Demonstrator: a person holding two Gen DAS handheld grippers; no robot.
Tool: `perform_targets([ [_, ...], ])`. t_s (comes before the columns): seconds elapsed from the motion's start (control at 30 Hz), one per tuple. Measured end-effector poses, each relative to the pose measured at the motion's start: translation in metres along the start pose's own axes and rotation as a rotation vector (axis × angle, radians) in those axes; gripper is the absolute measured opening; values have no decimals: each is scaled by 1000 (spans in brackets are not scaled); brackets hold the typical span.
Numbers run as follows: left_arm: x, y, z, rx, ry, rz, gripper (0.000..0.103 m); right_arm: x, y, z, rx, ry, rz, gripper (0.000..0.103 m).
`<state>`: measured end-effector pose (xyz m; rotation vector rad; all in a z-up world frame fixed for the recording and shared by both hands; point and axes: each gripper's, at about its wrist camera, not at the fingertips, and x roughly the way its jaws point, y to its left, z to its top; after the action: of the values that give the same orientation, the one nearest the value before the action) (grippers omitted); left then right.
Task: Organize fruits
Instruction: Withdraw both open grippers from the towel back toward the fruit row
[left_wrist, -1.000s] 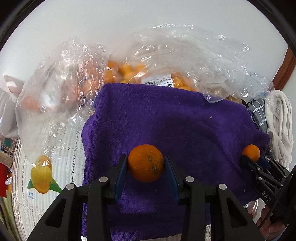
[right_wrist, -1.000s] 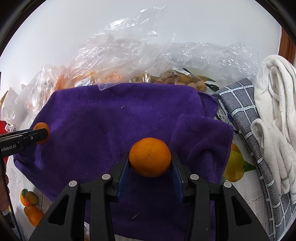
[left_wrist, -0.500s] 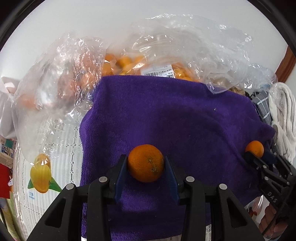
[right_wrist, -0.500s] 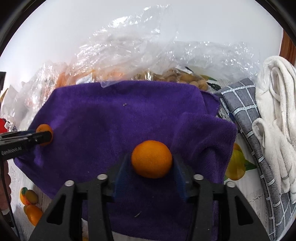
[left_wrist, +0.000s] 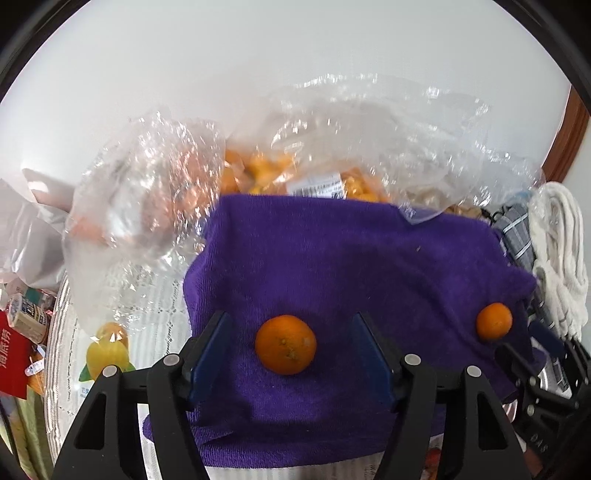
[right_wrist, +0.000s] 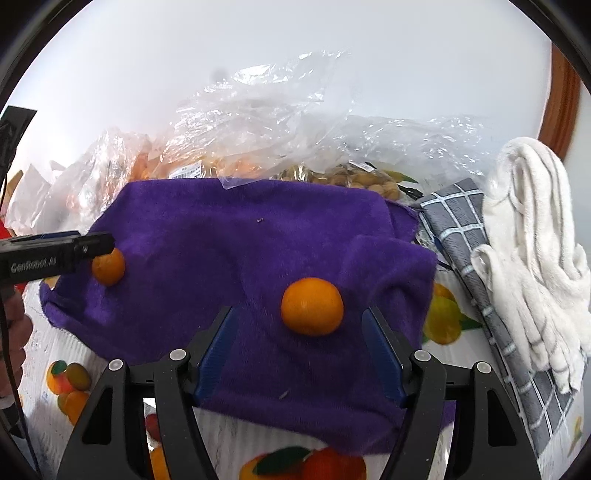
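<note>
Left gripper (left_wrist: 290, 345): jaws have just been opening and now stand spread, pads clear of the left orange (left_wrist: 286, 344), which sits between them on the purple towel (left_wrist: 332, 258). Right gripper (right_wrist: 297, 349): jaws likewise have just been opening and stand spread; the right orange (right_wrist: 312, 306) rests on the same towel between the pads, touching neither. The two oranges lie well apart. Behind the towel: clear plastic bags (left_wrist: 332, 147) holding orange fruit. Right of the towel: a grey checked cloth (right_wrist: 465, 236), then a white towel (right_wrist: 535, 236). All rest on a fruit-printed tablecloth (right_wrist: 443, 321).
</note>
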<state>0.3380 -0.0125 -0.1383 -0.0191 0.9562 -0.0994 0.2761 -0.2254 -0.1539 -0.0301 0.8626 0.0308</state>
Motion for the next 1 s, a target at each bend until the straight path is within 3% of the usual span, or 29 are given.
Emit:
perform_targets([
  [0.13, -19, 3, 0, -14, -46, -34, 66, -21, -4, -9, 44, -34, -12, 69],
  [0.33, -68, 5, 6, -4, -169, -42, 66, -57, -16, -26, 109, 8, -17, 61],
  [0.53, -124, 14, -12, -16, -271, -55, 66, -101, -16, -53, 66, 10, -65, 57],
  [0.7, -144, 23, -46, 8, -220, -71, 66, -123, -9, -83, 38, 31, -40, 57],
  [0.87, -157, 37, -92, 15, -182, 12, 66, -137, -1, -112, 38, 15, -12, 58],
  [1.0, -156, 53, -126, -28, -144, 16, 66, -144, 5, -131, 50, 3, 32, 63],
])
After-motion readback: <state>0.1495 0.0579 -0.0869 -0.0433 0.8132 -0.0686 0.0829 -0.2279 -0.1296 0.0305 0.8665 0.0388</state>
